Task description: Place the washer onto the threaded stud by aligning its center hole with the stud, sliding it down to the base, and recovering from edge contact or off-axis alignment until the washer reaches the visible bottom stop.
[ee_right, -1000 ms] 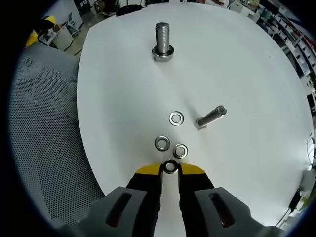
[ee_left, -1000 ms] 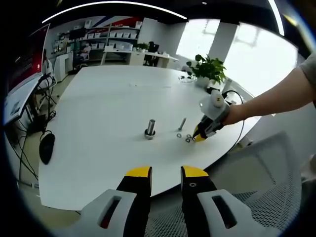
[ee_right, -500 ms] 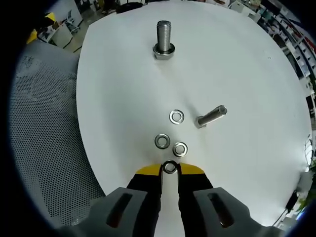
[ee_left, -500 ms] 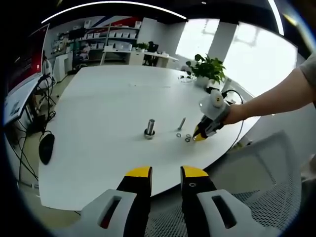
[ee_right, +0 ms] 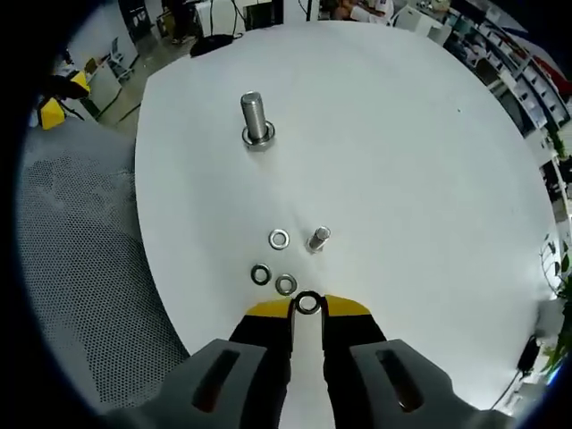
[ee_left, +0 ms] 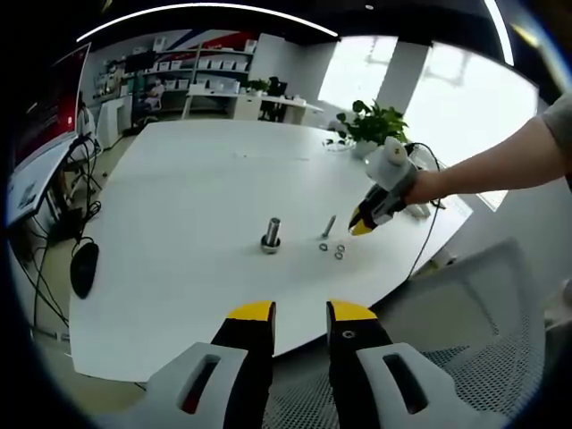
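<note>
Right gripper (ee_right: 307, 305) is pinching a washer (ee_right: 308, 303) edgewise between its tips above the white table (ee_right: 429, 161), leaving the hole free for the upright threaded stud (ee_right: 255, 119) well ahead; left gripper (ee_left: 298, 315), jaws slightly parted and empty, is hanging back.

A big white table (ee_left: 197, 170) takes up the room. A potted plant (ee_left: 377, 125) stands at its far edge. A mesh office chair (ee_left: 487, 313) sits alongside. Shelving (ee_left: 201, 67) lines the back wall, and cables (ee_left: 54, 223) trail on the floor.
</note>
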Demonstrator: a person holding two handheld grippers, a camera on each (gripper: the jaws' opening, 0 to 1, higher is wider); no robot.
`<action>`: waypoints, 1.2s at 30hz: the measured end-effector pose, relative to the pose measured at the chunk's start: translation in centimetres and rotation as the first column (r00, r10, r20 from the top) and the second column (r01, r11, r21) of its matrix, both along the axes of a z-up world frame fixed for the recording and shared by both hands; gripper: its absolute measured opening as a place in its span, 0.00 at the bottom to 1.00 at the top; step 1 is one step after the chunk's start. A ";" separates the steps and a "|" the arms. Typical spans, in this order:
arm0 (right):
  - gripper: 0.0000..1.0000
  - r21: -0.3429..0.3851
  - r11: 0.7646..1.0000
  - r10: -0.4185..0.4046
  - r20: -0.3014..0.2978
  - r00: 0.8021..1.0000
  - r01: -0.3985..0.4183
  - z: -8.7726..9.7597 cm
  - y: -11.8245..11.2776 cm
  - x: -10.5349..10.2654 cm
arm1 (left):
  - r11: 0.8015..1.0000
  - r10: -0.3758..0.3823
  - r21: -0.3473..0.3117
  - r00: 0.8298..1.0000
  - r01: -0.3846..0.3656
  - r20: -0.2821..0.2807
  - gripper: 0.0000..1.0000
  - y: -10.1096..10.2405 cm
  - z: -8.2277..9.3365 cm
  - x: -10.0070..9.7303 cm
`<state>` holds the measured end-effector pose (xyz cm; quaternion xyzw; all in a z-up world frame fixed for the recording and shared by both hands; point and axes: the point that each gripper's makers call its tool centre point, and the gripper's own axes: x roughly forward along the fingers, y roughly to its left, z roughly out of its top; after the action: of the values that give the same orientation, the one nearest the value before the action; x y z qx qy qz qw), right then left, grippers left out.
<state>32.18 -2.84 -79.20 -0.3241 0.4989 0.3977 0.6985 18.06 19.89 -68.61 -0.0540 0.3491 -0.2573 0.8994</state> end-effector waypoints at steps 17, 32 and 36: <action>0.13 0.004 0.997 0.074 0.039 0.997 -0.074 1.5 2.7 2.1 | 1.000 0.001 -0.003 1.000 -0.001 0.002 0.21 0.0 0.0 0.0; 0.13 -0.001 0.995 0.103 0.041 0.994 -0.103 1.3 3.6 2.5 | 1.000 0.008 -0.005 1.000 -0.008 0.005 0.21 0.1 0.1 0.0; 0.13 -0.012 0.994 0.113 0.031 0.993 -0.113 0.8 3.7 2.5 | 1.000 0.010 -0.004 1.000 -0.010 0.005 0.21 0.1 0.1 0.1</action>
<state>34.69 0.85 -78.36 -0.3616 0.4705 0.4290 0.6811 18.13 20.01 -68.54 -0.0569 0.3461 -0.2536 0.9015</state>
